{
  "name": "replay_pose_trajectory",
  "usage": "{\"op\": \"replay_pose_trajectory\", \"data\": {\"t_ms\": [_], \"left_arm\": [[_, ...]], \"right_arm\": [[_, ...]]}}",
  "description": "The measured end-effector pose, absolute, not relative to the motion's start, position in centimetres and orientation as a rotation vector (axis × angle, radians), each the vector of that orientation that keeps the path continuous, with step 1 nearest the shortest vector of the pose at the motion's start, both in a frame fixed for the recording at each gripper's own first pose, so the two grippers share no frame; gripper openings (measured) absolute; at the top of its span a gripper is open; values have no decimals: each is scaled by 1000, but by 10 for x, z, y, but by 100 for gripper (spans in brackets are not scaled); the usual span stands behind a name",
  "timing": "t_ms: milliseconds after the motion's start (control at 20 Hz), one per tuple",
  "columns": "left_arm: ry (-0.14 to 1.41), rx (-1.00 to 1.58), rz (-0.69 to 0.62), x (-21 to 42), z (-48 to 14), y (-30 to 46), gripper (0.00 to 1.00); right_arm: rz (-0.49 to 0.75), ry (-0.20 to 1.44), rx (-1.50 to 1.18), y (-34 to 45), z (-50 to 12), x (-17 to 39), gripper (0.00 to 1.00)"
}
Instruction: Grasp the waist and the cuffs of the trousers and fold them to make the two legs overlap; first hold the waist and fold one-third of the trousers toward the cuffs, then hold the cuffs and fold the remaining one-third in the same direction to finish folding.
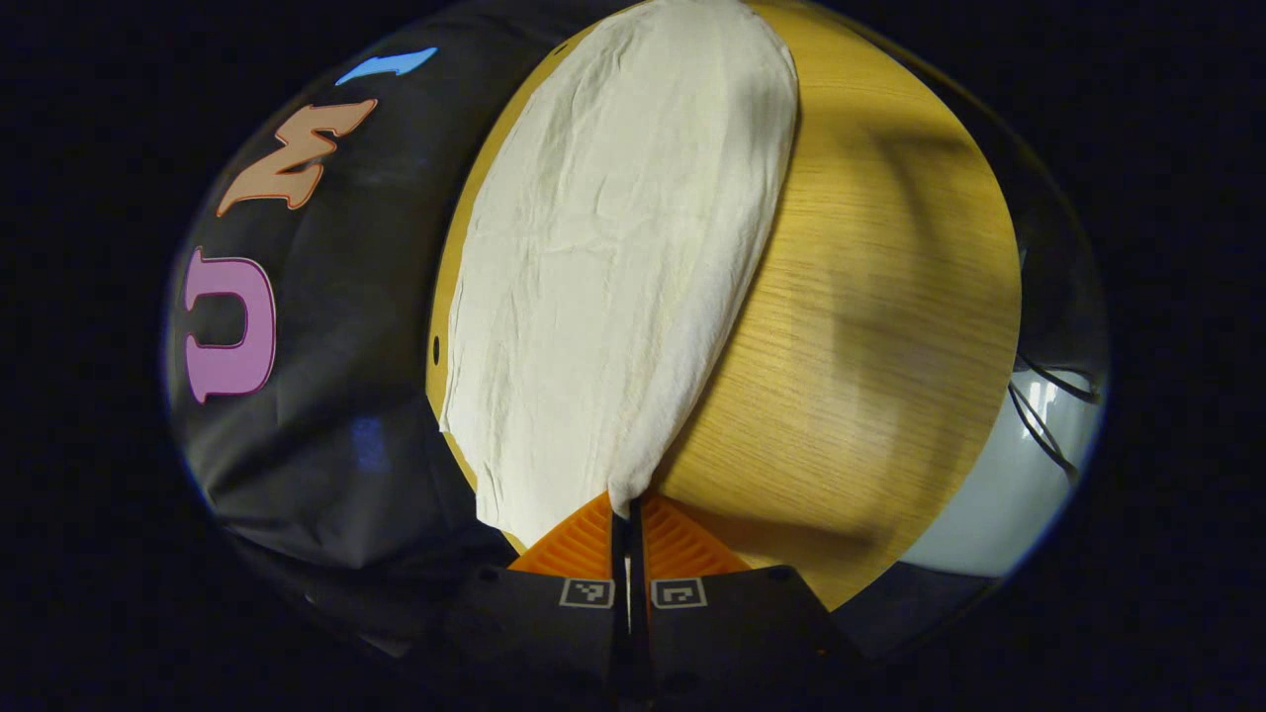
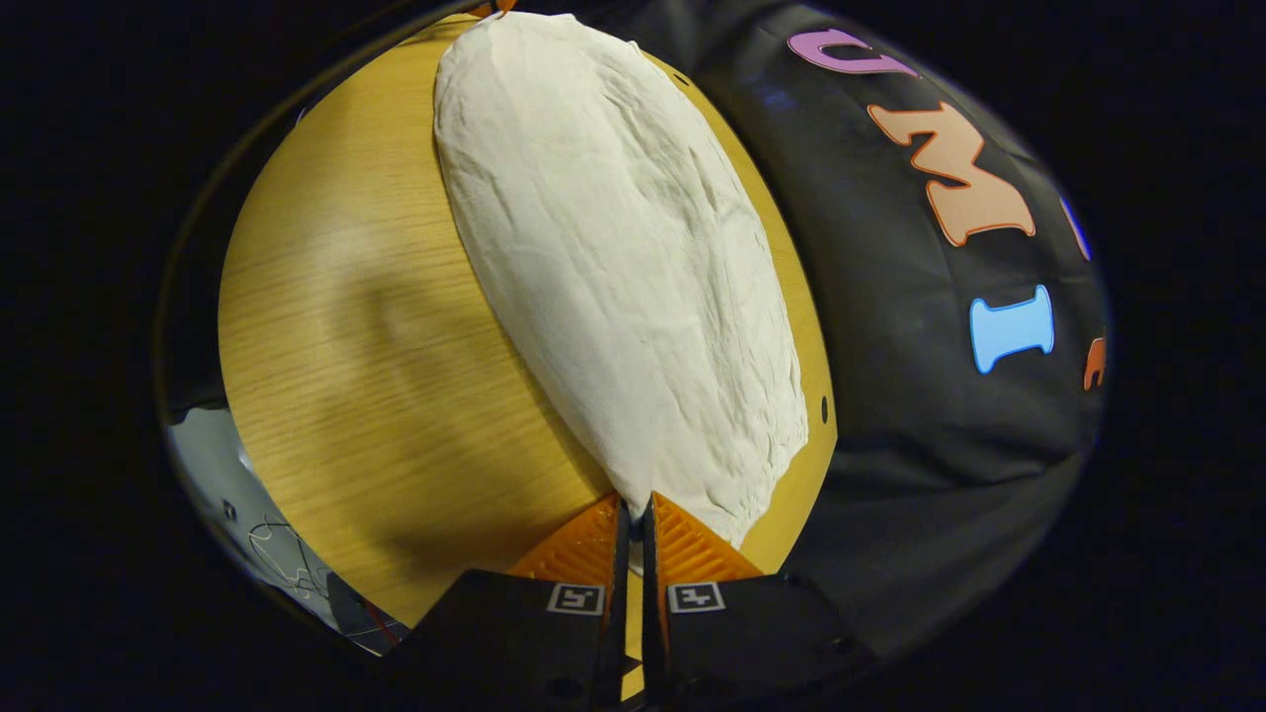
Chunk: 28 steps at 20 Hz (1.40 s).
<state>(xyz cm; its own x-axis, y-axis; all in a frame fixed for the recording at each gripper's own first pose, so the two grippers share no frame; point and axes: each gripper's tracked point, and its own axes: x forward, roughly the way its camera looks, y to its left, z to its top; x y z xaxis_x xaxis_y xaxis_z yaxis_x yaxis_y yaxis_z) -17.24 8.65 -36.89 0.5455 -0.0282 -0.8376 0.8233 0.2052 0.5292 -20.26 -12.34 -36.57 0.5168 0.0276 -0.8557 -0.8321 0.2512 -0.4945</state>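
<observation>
At the bottom middle of the left gripper view, my left tongs (image 1: 630, 514) are squeezed together on a corner of the wrinkly cream cloth trousers (image 1: 613, 257). They stretch up the frame over the yellow wooden tabletop (image 1: 870, 326). At the bottom of the right gripper view, my right tongs (image 2: 633, 509) pinch another corner of them.

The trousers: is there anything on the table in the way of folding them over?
Nothing visible is. The trousers lie as one long strip on the wooden table, and the wood beside them is bare. The left tongs and the right tongs are each already closed on one end of the cloth.
</observation>
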Motion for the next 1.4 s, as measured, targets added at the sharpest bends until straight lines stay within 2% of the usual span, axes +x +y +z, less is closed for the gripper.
{"op": "replay_pose_trajectory", "data": {"t_ms": [150,200,250,500,850,900,950,1400], "left_arm": [[786,1219,-645,-152,-352,89,0],[778,1217,-623,-145,-346,90,0],[774,1217,-605,-141,-339,90,0],[758,1240,-513,-114,-312,92,0],[719,1240,-382,-76,-269,86,0],[703,1232,-362,-64,-263,85,0],[694,1222,-348,-55,-255,87,0],[610,1141,-339,28,-240,78,0]], "right_arm": [[681,818,-1175,-122,-352,-191,7],[666,796,-1182,-122,-344,-185,12],[654,774,-1181,-121,-338,-178,9],[587,701,-1132,-117,-307,-139,9],[540,632,-1079,-114,-289,-93,7],[532,626,-1070,-114,-287,-86,9],[520,621,-1065,-114,-284,-78,7],[387,603,-1049,-105,-264,-6,9]]}}
